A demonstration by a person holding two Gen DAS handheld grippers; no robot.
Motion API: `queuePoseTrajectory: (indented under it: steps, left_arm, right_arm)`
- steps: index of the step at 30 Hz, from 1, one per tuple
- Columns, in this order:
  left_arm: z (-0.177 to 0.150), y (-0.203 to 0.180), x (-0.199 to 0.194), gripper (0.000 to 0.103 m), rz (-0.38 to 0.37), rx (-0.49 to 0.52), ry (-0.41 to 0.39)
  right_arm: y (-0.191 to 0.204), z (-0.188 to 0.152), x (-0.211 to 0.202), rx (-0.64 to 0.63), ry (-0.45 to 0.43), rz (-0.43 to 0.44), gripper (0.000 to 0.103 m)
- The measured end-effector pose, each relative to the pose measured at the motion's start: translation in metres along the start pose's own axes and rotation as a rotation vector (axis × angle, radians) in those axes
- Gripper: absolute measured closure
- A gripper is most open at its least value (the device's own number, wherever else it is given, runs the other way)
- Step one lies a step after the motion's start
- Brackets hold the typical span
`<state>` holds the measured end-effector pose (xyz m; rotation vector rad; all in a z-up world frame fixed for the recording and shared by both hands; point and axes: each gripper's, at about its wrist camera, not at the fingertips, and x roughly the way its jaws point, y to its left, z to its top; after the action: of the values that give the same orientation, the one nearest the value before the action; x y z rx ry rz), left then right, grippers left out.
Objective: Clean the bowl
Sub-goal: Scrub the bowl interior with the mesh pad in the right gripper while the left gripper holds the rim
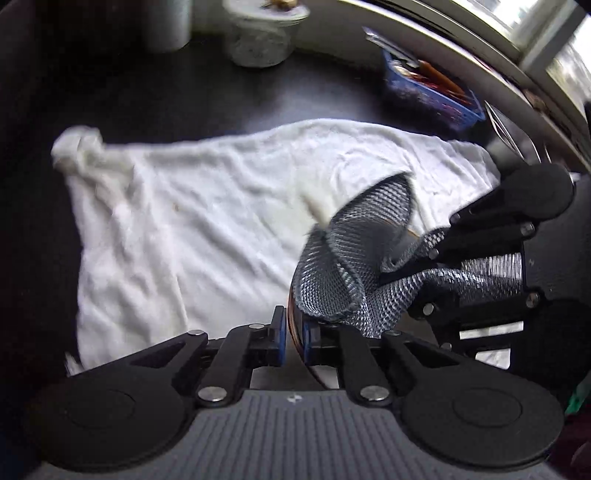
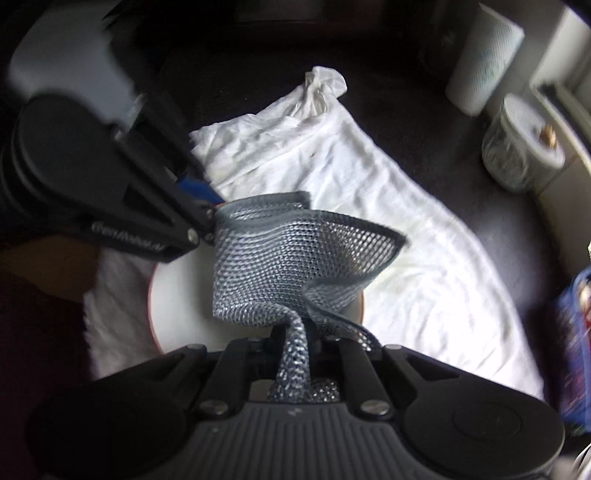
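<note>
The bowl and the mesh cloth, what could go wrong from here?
1. The left tongs pinch only the bowl's rim, so wiping pressure might twist it loose.
2. The right tongs hold the mesh cloth by a bunched end; it could slip out mid-wipe.

Dim, blurry fisheye views; window (image 1: 535, 22) glare, dark warped edges.

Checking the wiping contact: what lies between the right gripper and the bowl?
The grey mesh cloth, pinched in the right gripper, drapes over the bowl; right wrist view.
</note>
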<state>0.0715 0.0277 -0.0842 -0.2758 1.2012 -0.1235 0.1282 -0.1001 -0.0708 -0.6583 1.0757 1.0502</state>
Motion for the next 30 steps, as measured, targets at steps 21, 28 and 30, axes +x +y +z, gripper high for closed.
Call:
queuePoseTrajectory:
  steps: [21,28,30]
  left_arm:
    - [0.001,-0.012,-0.010,0.091,0.041,0.019,0.028]
    - [0.016,-0.009,-0.005,0.092,-0.003,0.141,0.031]
    - [0.009,-0.004,-0.004,0.094,-0.019,0.074,0.032]
  right_arm:
    - [0.016,-0.008,-0.009,-0.026,0.005,-0.022,0.094]
    - [0.010,-0.005,-0.006,-0.114,0.010,-0.043,0.094]
    - [0.009,-0.007,-0.004,-0.086,0.010,-0.021,0.094]
